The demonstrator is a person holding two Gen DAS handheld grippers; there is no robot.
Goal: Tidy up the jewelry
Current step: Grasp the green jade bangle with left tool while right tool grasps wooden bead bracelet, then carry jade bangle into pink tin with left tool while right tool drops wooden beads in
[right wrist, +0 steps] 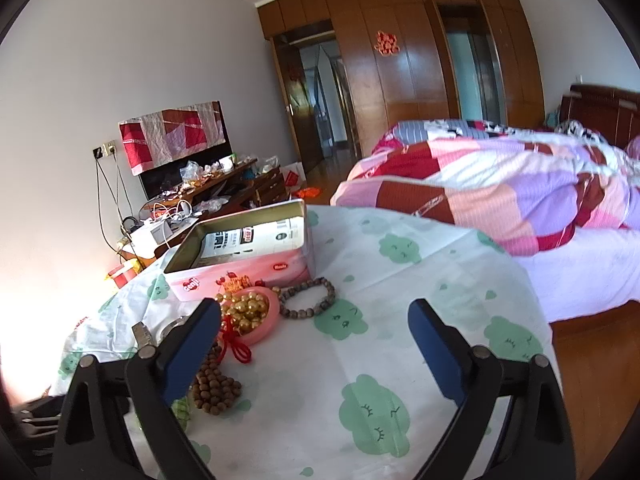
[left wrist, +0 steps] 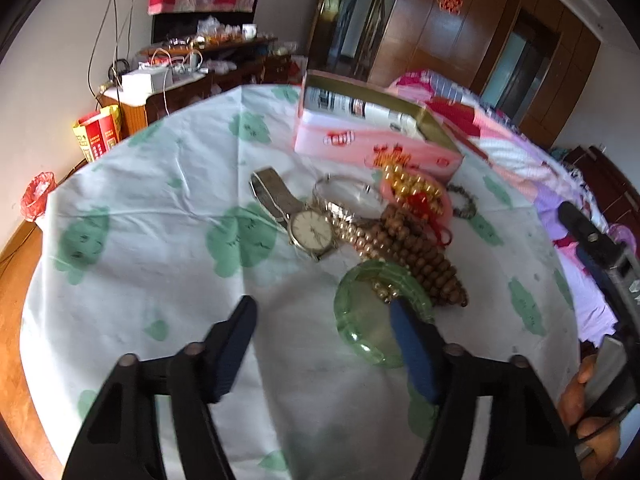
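A heap of jewelry lies on the round table. In the left wrist view I see a green glass bangle point(left wrist: 370, 320), a white-faced watch point(left wrist: 311, 231), a silver bangle point(left wrist: 346, 190), brown wooden beads point(left wrist: 420, 258), gold beads point(left wrist: 412, 188) on a pink bangle and a dark bead bracelet point(left wrist: 464, 202). An open pink tin point(left wrist: 372, 146) stands behind them. My left gripper point(left wrist: 324, 324) is open; its right finger lies over the green bangle. My right gripper point(right wrist: 316, 332) is open above bare cloth, right of the gold beads point(right wrist: 246, 312), dark bracelet point(right wrist: 310, 300) and tin point(right wrist: 240, 268).
The table carries a white cloth point(left wrist: 160, 220) with green cloud prints. A bed with a pink patchwork quilt point(right wrist: 500, 196) stands close on the right. A cluttered wooden cabinet point(right wrist: 216, 188) and wardrobe doors point(right wrist: 400, 60) are behind. The right gripper body point(left wrist: 608, 256) shows at the left view's right edge.
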